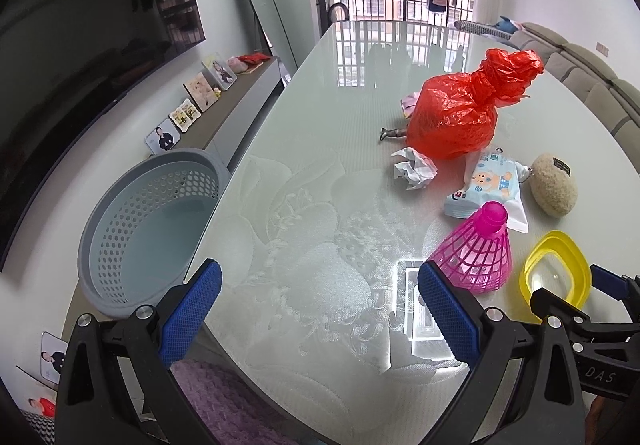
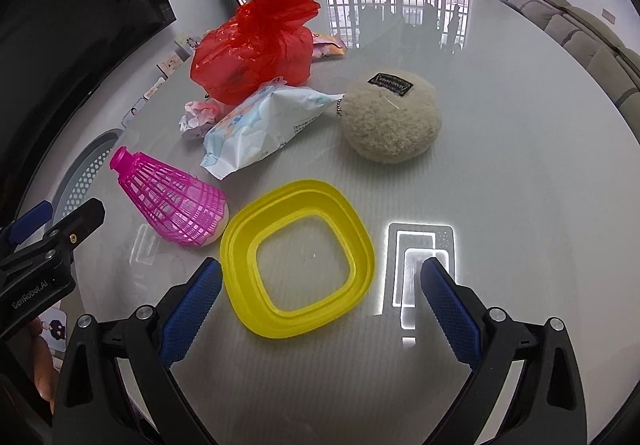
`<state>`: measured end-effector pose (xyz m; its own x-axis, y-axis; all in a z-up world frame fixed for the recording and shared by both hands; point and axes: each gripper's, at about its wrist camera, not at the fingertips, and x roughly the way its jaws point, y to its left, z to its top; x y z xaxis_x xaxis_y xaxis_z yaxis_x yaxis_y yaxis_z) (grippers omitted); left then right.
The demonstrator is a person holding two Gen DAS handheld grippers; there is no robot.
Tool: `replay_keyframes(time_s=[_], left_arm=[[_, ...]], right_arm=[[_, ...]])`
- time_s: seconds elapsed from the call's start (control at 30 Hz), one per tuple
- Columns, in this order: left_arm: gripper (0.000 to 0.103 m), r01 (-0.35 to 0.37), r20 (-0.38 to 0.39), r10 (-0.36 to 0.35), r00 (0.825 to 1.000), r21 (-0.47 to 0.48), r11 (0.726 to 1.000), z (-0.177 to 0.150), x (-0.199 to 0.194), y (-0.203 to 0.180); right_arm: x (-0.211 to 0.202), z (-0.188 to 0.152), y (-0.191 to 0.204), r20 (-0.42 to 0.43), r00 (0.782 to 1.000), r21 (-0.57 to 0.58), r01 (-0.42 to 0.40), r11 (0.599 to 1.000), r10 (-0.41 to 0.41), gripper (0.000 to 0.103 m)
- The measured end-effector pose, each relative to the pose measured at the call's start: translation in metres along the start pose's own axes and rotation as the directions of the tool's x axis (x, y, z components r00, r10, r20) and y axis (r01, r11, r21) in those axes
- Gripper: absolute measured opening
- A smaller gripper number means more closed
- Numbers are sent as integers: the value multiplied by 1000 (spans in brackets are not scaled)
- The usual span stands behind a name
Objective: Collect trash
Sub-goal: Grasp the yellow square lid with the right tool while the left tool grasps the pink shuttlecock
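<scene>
A tied red plastic bag (image 1: 460, 113) (image 2: 256, 45) lies on the glass table, with a crumpled white paper (image 1: 414, 167) (image 2: 198, 119) in front of it and a wet-wipes pack (image 1: 486, 185) (image 2: 260, 129) beside it. A grey perforated basket (image 1: 148, 221) (image 2: 86, 173) stands off the table's left edge. My left gripper (image 1: 320, 309) is open and empty above the near table edge. My right gripper (image 2: 320, 301) is open and empty just short of a yellow ring (image 2: 298, 261) (image 1: 556, 273).
A pink mesh shuttlecock shape (image 1: 476, 253) (image 2: 172, 205) lies by the yellow ring. A beige fuzzy ball (image 1: 554, 183) (image 2: 392, 117) sits to the right of the wipes. A small figure (image 1: 394, 133) and a coloured packet (image 2: 328, 45) lie behind the red bag. A sofa (image 1: 592, 77) is at the right.
</scene>
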<state>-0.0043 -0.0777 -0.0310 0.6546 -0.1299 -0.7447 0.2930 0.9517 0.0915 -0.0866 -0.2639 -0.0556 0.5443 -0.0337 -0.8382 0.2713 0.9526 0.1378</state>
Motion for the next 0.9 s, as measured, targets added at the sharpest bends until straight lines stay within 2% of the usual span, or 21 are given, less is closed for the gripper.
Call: replay_keyframes(time_s=[0.3, 0.6, 0.67, 0.73, 0.77, 0.9], left_arm=[[97, 14, -9, -14, 1000, -1, 1000, 1, 4, -1], [97, 24, -18, -24, 1000, 10, 1000, 1, 6, -4], [97, 23, -18, -22, 1000, 14, 1000, 1, 6, -5], [97, 25, -19, -25, 1000, 16, 1000, 0, 6, -5], [97, 31, -18, -30, 999, 15, 999, 0, 5, -5], [97, 47, -2, -47, 999, 14, 999, -1, 0, -6]], right_arm=[[1, 4, -1, -16, 1000, -25, -16, 1000, 15, 95], [8, 4, 12, -9, 1000, -76, 12, 997, -13, 94], [7, 3, 14, -2, 1000, -86, 13, 996, -14, 91], [6, 2, 17, 11, 999, -103, 37, 994, -36, 75], [6, 2, 18, 13, 999, -110, 42, 993, -41, 73], [3, 1, 20, 15, 1000, -105, 3, 994, -1, 69]])
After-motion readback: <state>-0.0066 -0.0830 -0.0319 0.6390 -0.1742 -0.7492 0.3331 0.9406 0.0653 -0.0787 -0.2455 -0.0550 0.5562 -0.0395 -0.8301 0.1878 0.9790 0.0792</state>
